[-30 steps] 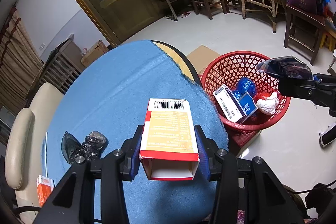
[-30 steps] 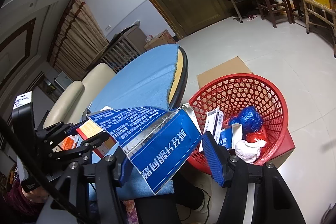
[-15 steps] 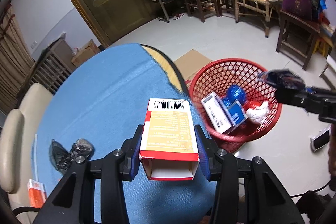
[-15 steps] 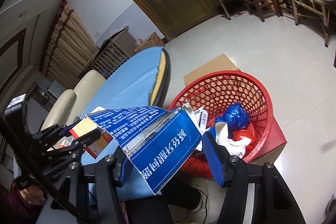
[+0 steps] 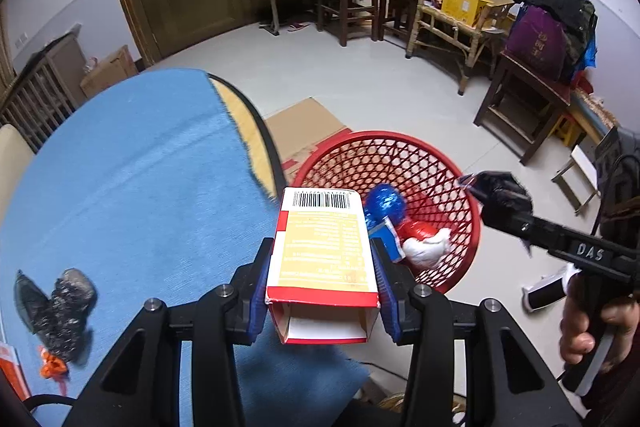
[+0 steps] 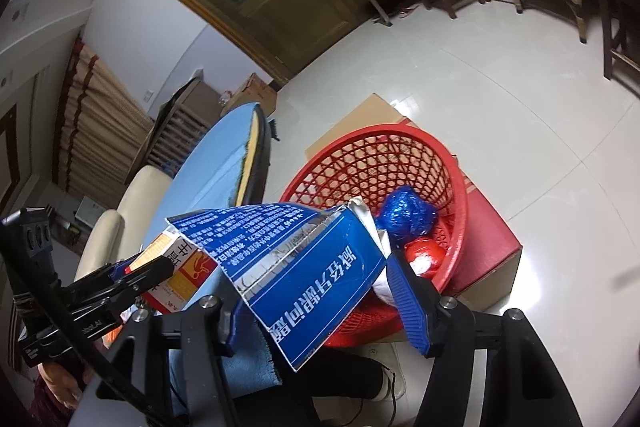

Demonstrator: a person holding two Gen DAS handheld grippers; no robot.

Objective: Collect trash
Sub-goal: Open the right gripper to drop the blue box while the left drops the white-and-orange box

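My left gripper (image 5: 322,255) is shut on an open yellow-and-red carton (image 5: 322,239) with a barcode, held over the table's right edge beside the red mesh basket (image 5: 400,137). From the right wrist, my right gripper (image 6: 320,287) is shut on a torn blue carton (image 6: 304,259), just in front of the basket's (image 6: 400,131) near rim. The right gripper (image 5: 496,187) also shows at the basket's right rim in the left wrist view. The left gripper (image 6: 152,267) with its carton (image 6: 180,263) shows low at the left. In the basket lie a blue foil ball (image 6: 406,215), a red wad (image 6: 424,255) and white paper (image 5: 426,247).
A blue cloth (image 5: 140,167) covers the round table; a crumpled black bag (image 5: 64,303) and an orange packet (image 5: 8,367) lie on it at the left. The basket rests on a cardboard box (image 6: 488,247). A cream chair (image 6: 136,195) stands by the table; wooden chairs line the far wall.
Both grippers have carried their cartons towards the basket. The yellow carton now overlaps the basket's left side, and the right gripper has rolled and come lower and closer to the rim.
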